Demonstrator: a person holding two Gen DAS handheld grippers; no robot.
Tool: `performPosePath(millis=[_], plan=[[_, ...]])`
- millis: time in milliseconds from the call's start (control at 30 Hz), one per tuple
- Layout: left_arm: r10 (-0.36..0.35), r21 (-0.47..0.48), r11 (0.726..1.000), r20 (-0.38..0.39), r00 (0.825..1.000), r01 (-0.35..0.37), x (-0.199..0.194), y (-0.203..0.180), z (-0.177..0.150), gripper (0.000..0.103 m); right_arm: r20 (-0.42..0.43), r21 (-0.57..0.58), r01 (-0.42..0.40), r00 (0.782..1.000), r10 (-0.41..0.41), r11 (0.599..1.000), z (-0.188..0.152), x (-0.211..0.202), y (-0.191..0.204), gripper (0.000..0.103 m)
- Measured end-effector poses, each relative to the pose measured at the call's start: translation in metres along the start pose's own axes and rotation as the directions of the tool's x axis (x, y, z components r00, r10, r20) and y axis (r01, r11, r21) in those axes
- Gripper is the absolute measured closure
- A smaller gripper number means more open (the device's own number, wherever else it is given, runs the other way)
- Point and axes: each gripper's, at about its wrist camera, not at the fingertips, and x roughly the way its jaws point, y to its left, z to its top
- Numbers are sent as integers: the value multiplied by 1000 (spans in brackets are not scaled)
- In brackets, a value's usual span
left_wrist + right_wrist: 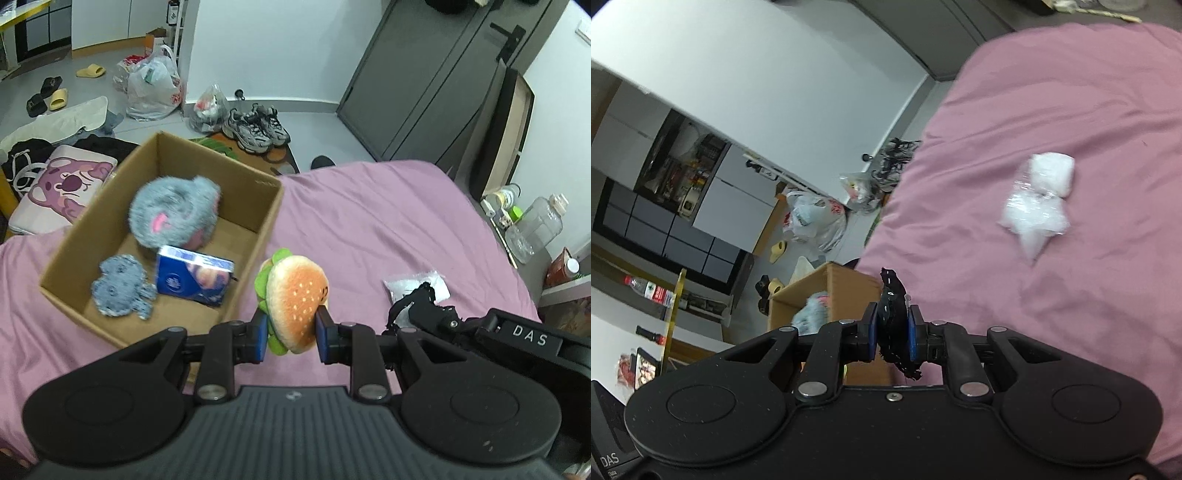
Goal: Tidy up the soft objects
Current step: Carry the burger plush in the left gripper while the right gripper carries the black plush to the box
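Three soft items in the box [266,206], one burger plush [295,295] gripped

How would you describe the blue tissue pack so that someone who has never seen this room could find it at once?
Start at the pink bed sheet and find the open cardboard box standing on it. Inside, the blue tissue pack lies between a large grey plush and a small flat grey plush. It is the only smooth, printed, box-shaped thing among fuzzy toys.
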Motion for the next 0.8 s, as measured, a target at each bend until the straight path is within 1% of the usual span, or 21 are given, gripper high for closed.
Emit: performPosePath(millis=[367,633,800], plan=[[18,-60,998,34,999,-16,-24,47,20,78,-11,-58,-24,1000,23,998,-6,15,45,87],[18,-102,995,39,999,-14,-32,85,37,78,-31,-64,-77,997,75,995,-11,19,78,87],[12,-129,992,33,999,-7,-30,104,44,78,-40,-90,-78,996,75,993,-11,29,96,87]])
